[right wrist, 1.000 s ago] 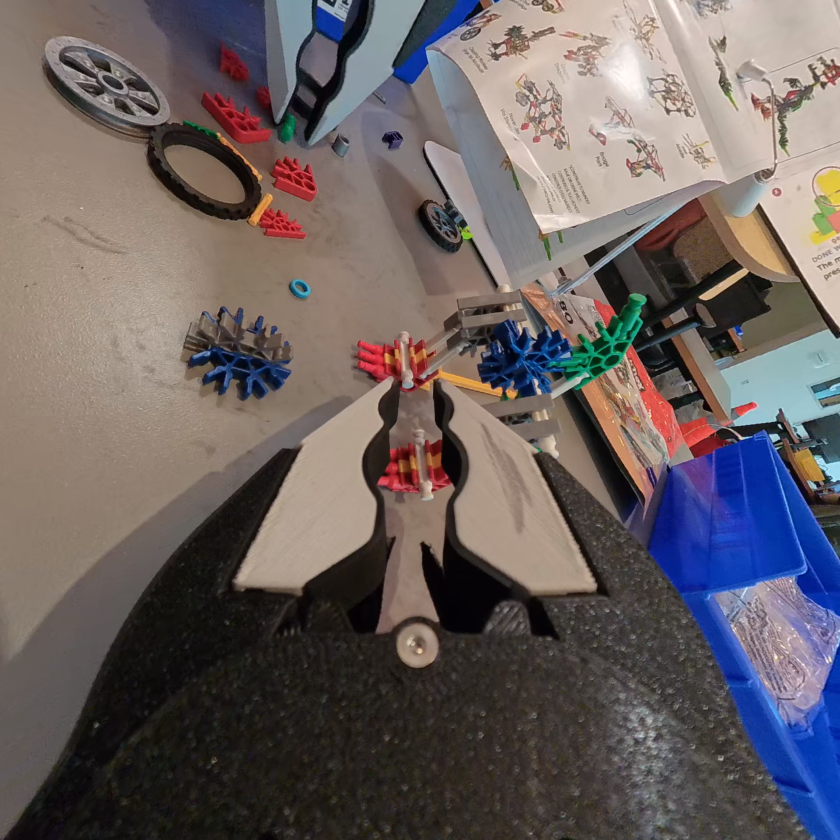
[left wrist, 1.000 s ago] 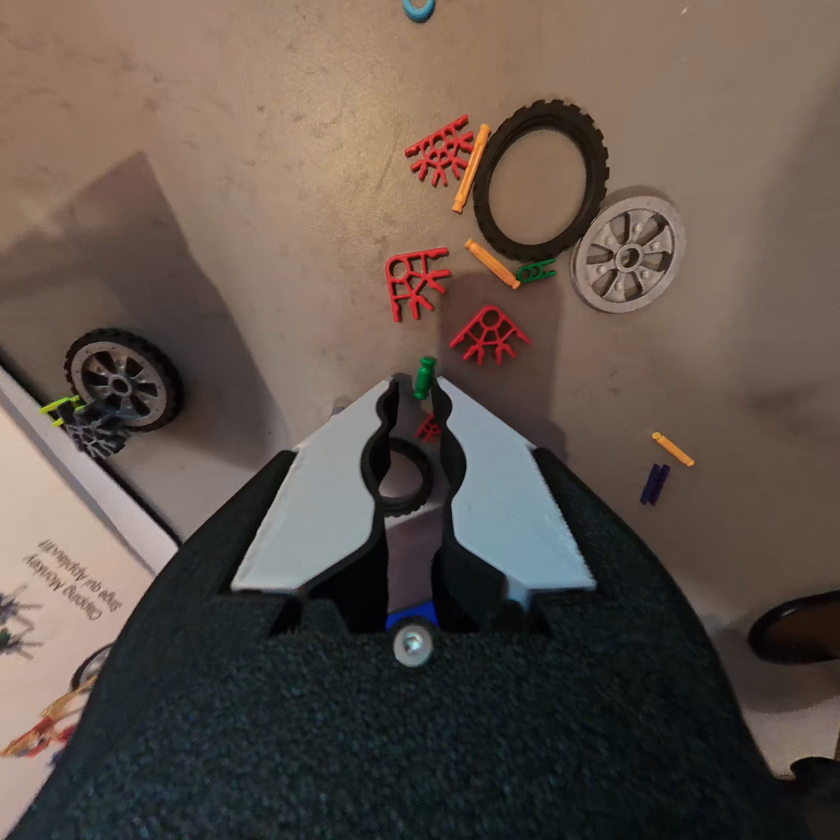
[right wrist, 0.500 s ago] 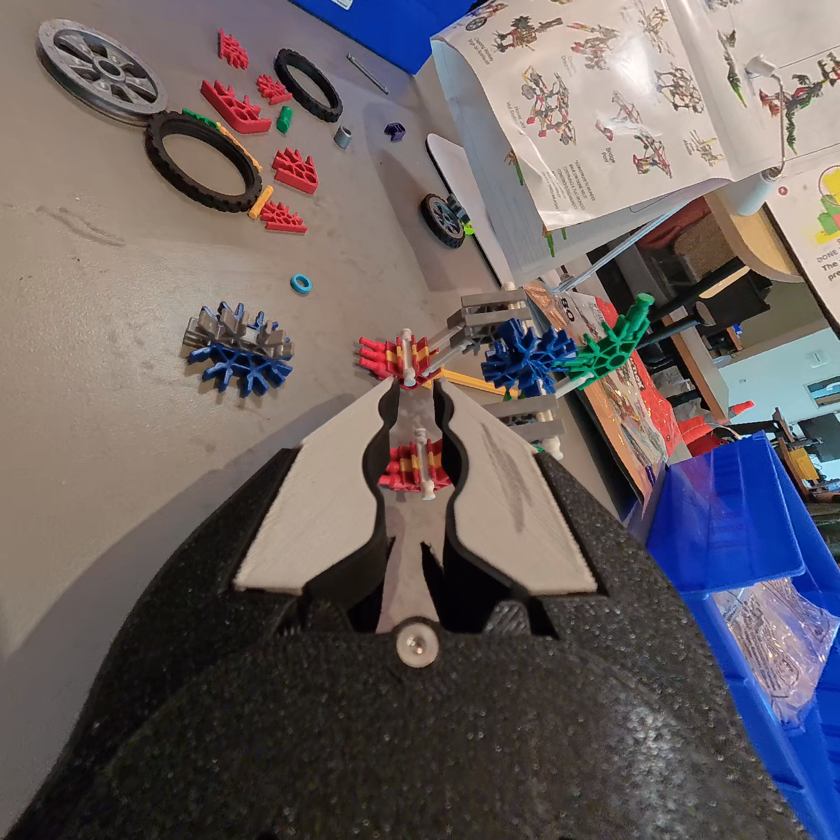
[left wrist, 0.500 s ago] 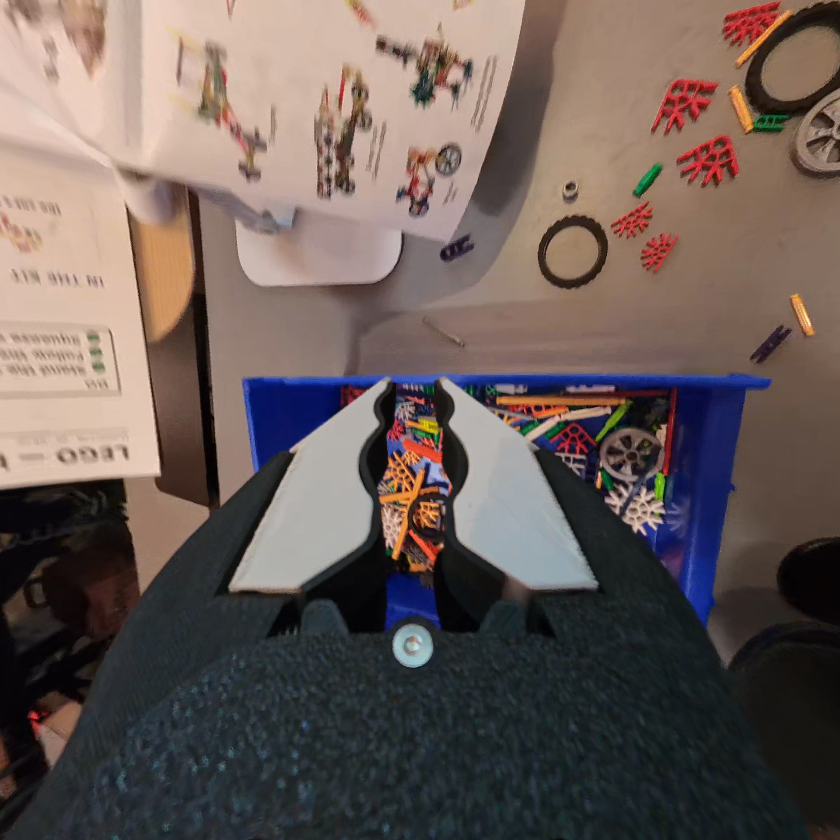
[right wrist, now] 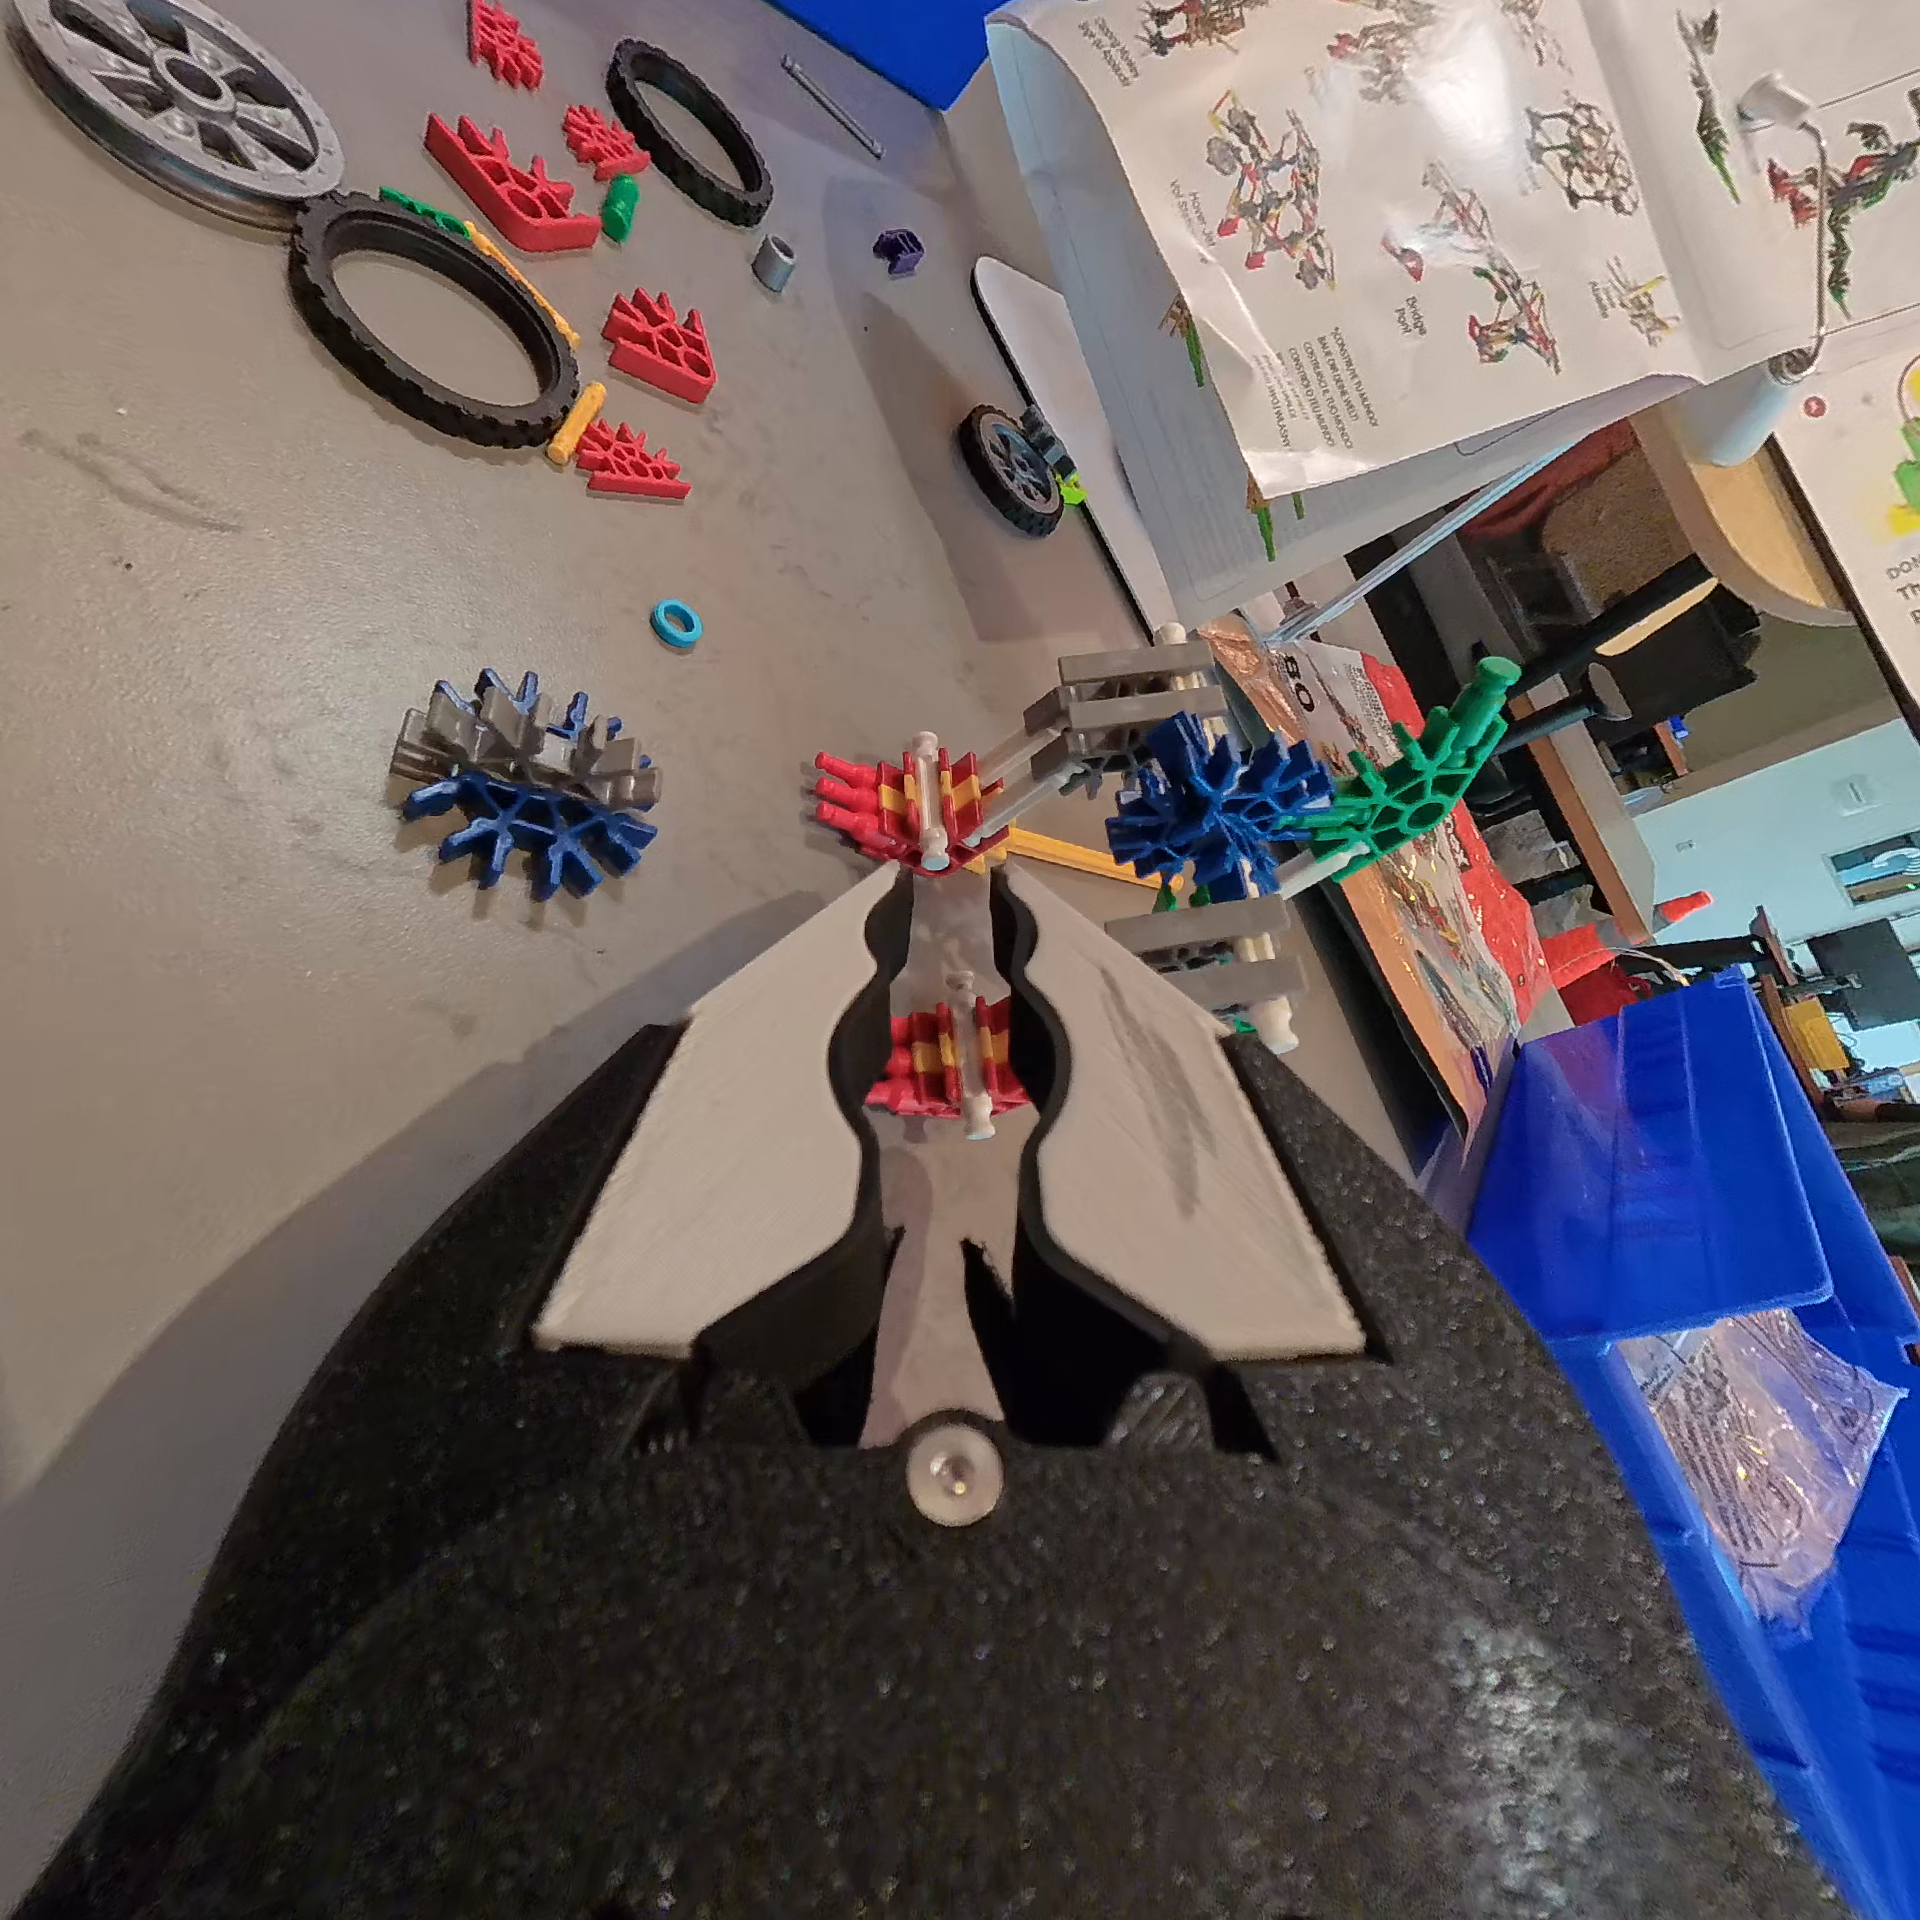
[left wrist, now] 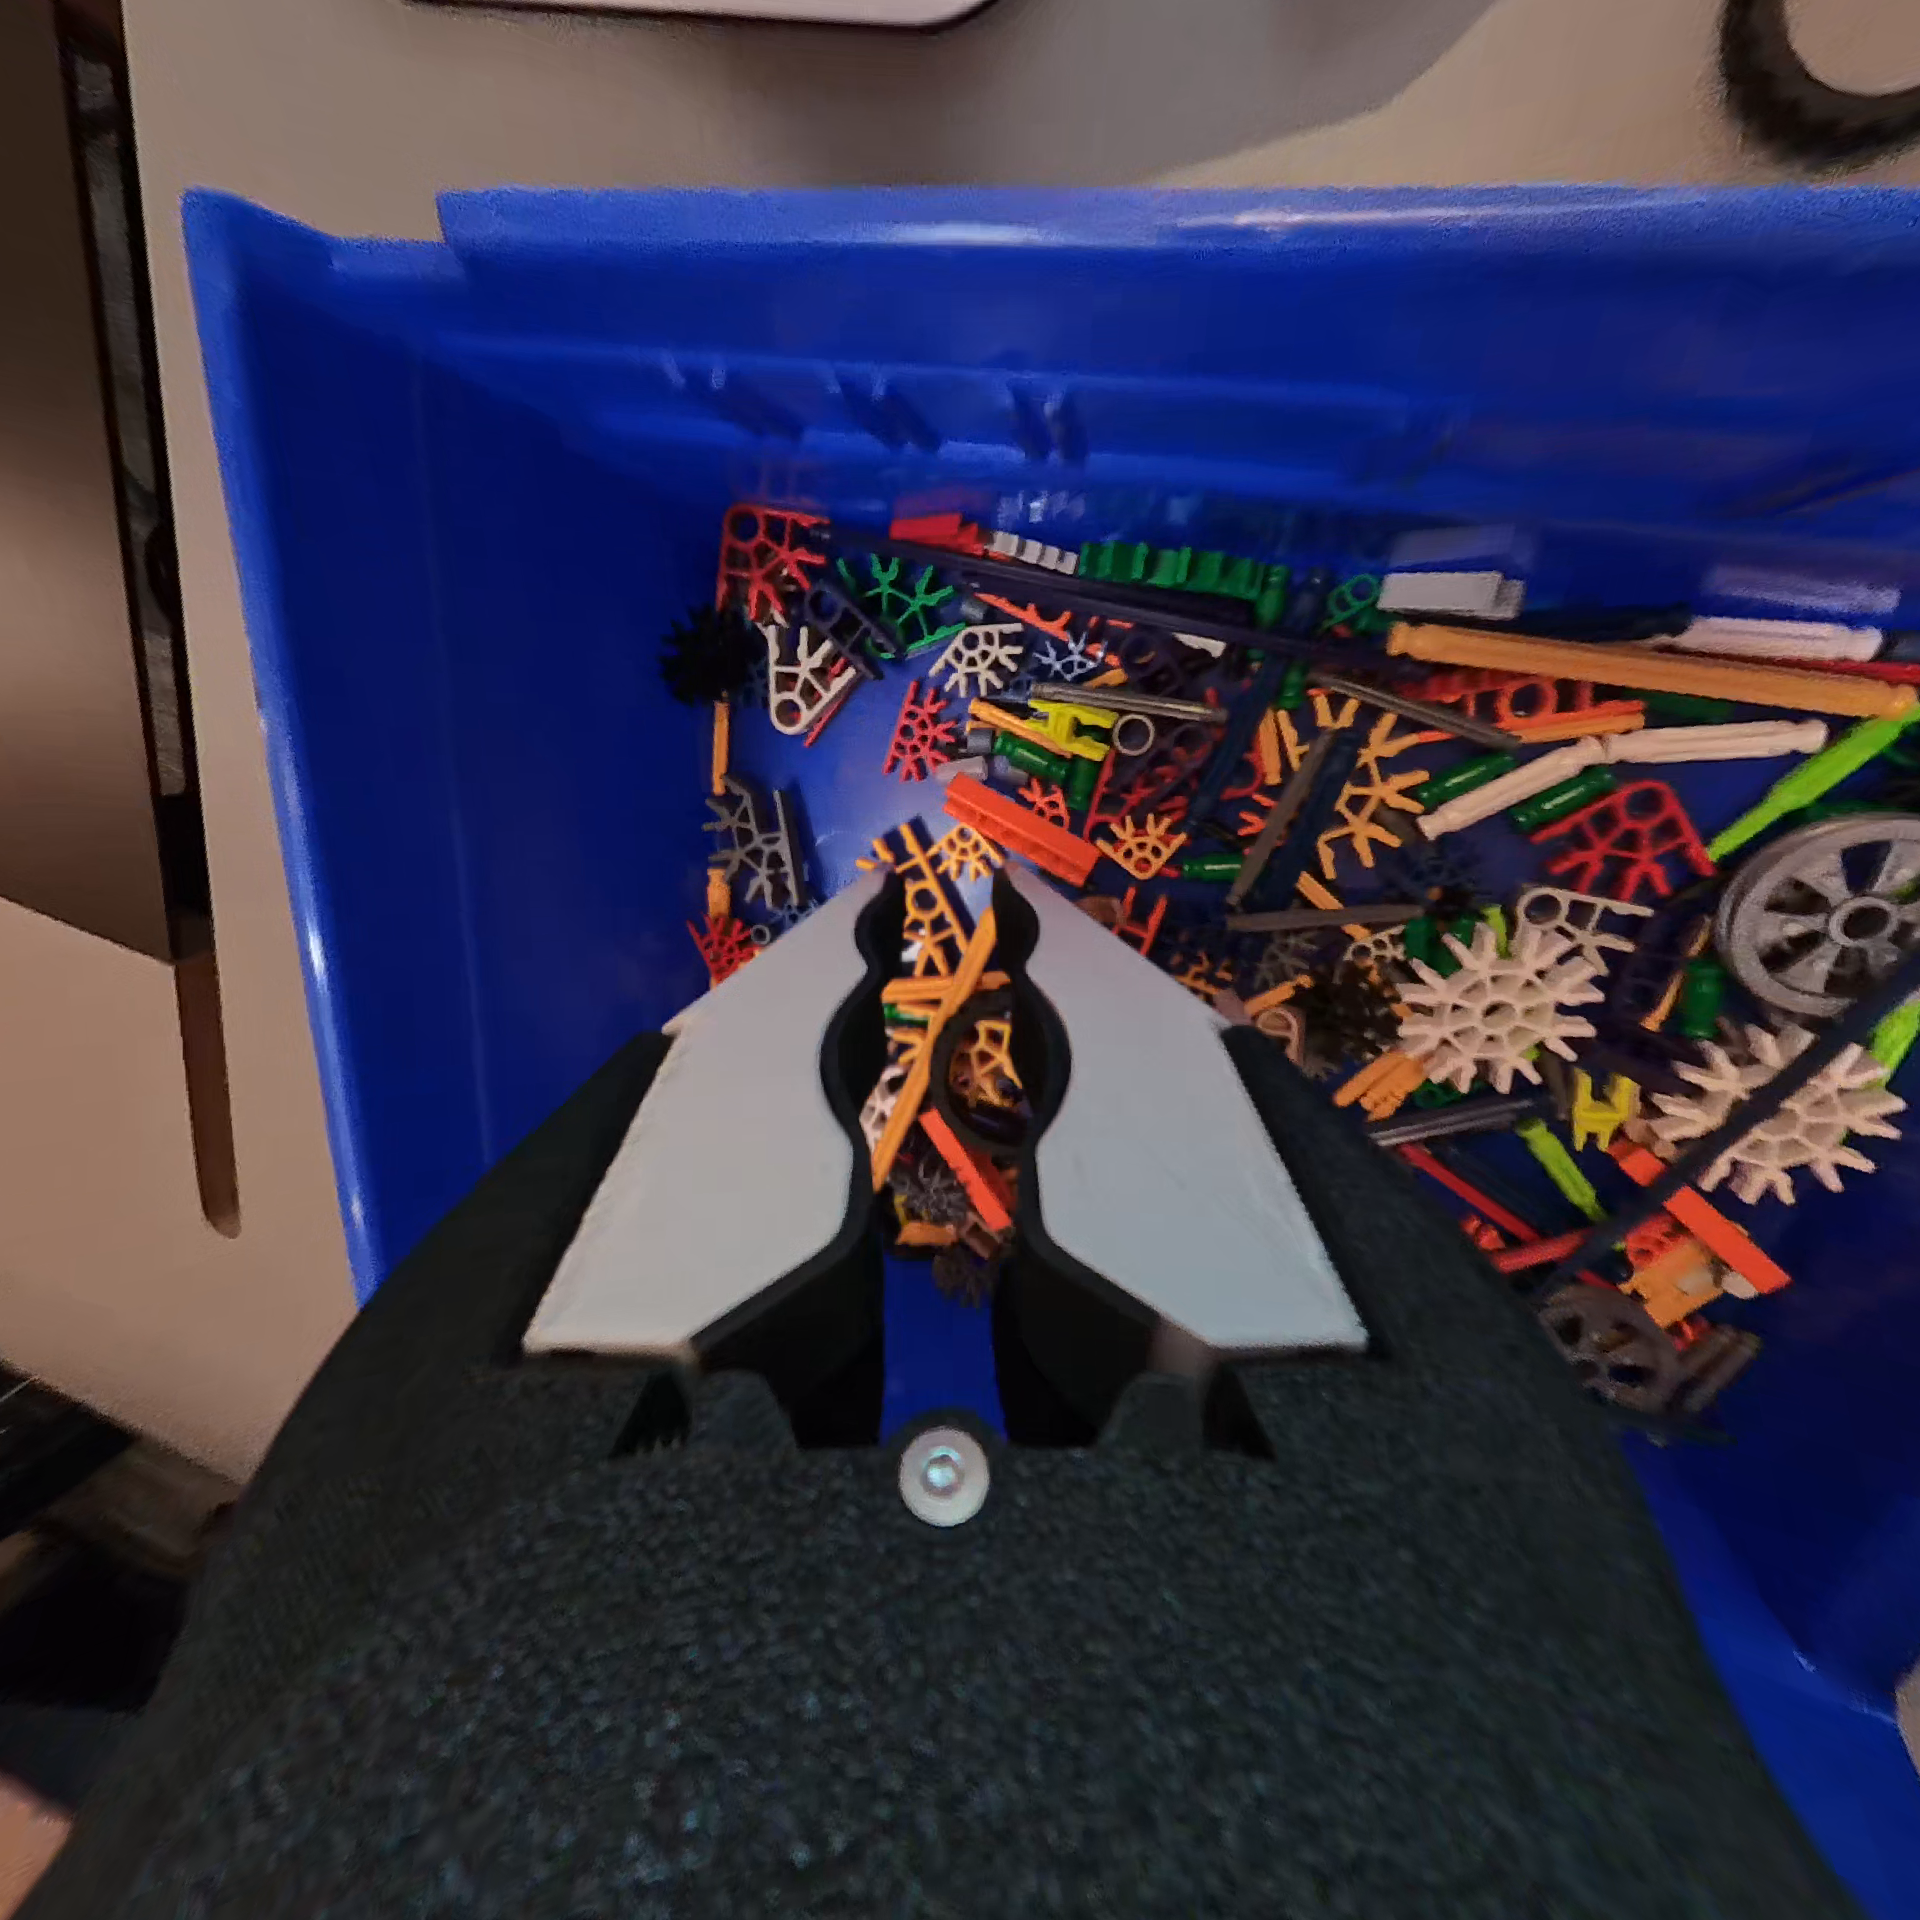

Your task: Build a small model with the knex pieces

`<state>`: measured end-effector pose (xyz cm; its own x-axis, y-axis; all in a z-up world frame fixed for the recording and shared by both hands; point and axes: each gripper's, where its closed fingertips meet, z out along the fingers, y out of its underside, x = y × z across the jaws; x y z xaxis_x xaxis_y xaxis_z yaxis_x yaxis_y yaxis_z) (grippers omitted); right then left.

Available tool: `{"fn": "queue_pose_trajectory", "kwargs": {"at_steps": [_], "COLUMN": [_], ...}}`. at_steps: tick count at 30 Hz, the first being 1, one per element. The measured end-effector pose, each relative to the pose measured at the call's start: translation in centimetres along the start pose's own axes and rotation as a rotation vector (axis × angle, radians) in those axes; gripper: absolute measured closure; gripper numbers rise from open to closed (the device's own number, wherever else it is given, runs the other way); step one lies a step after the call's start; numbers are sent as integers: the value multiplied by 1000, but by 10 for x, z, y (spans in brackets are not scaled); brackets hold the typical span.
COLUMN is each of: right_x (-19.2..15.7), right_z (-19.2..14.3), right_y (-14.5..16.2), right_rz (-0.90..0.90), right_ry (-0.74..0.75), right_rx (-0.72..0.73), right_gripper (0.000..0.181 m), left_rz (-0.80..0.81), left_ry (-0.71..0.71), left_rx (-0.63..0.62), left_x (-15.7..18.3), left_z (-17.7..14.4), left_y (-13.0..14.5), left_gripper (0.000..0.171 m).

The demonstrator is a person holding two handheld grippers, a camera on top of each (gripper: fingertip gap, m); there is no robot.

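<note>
My left gripper (left wrist: 940, 899), jaws nearly together and pinching nothing, hangs over the blue bin (left wrist: 436, 644) of mixed rods and connectors, seen only in the left wrist view. My right gripper (right wrist: 945, 883) clamps the red-yellow connector stack (right wrist: 940, 1060) of the model (right wrist: 1216, 800) on the grey table (right wrist: 208, 935), with a black tyre (right wrist: 431, 317) and red connectors (right wrist: 660, 343) well beyond.

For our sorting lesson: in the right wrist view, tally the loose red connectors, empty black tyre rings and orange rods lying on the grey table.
red connectors: 5
empty black tyre rings: 2
orange rods: 2
Total: 9
</note>
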<state>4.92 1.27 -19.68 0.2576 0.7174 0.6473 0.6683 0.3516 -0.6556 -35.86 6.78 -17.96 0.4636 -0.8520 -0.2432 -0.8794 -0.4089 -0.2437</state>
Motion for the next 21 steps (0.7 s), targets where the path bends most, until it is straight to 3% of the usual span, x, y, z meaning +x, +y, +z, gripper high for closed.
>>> {"fn": "queue_pose_trajectory", "kwargs": {"at_steps": [15,19,21], "right_x": [1,2,2], "right_z": [2,3,3], "right_y": [2,3,3], "right_rz": [0,1,0], "right_ry": [6,9,10], "right_rx": [-17,-21,-22], "right_gripper": [167,167,167], "left_rz": [0,46,32], "left_ry": [109,34,28], "left_rx": [7,-131,-109], "left_x": [6,-6,-8], "left_z": [39,41,38], "left_y": [-7,18,15], "left_gripper": [153,155,156]}}
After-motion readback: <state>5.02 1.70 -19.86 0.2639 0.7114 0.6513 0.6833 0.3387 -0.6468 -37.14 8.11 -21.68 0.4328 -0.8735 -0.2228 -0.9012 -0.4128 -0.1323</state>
